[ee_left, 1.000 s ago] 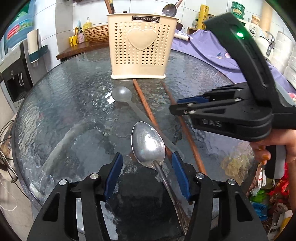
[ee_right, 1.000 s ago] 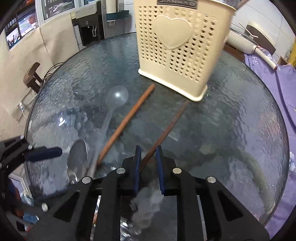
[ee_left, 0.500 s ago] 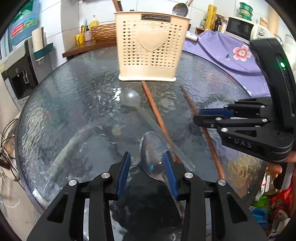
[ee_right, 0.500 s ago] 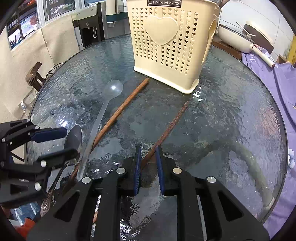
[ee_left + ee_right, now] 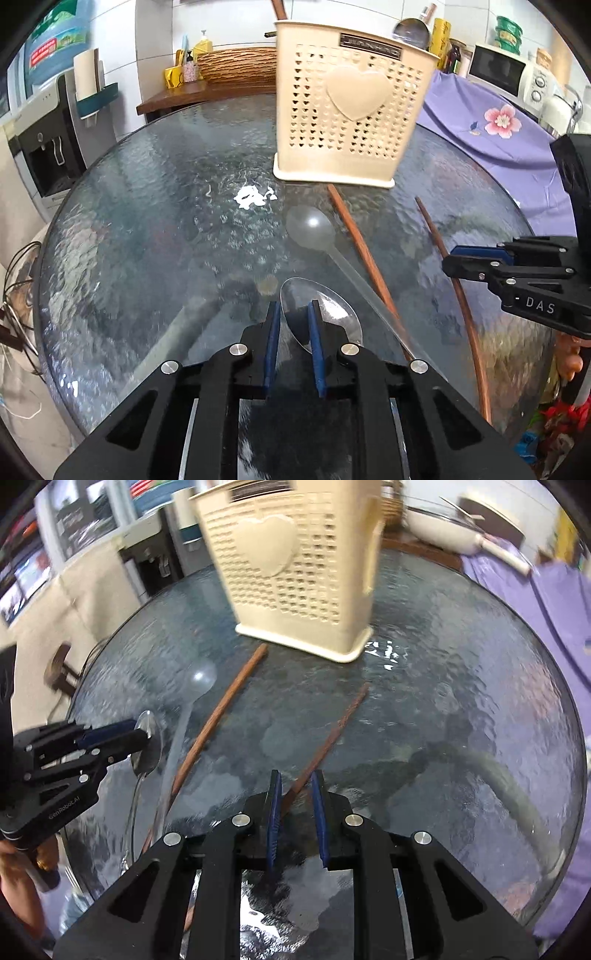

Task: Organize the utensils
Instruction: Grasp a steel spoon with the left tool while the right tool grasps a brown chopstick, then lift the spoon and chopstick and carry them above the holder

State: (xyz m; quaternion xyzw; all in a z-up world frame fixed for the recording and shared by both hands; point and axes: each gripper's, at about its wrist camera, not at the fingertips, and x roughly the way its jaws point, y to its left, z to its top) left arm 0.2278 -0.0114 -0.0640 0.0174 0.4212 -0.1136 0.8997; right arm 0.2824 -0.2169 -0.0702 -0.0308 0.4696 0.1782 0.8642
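- The cream utensil holder (image 5: 351,110) stands upright on the far part of the round glass desk (image 5: 147,229); a heart is moulded on its perforated front, and a ladle bowl and a handle poke above its rim.
- Nearer than the holder lie a clear plastic spoon (image 5: 314,229) and two brown chopsticks: the left chopstick (image 5: 362,254) begins just in front of the holder's base, the right chopstick (image 5: 454,291) lies well to the right of it.
- The metal spoon (image 5: 332,314) lies nearest of all from the holder, bowl pointing toward it.
- The left gripper (image 5: 291,314) has its jaws closing around the left part of the metal spoon's bowl; whether the pads press it yet cannot be told.
- The right gripper (image 5: 295,786) is clamped on the near end of the right chopstick, its pads narrow around the stick.
- A person's hand (image 5: 14,882) shows under the left gripper in the right wrist view.
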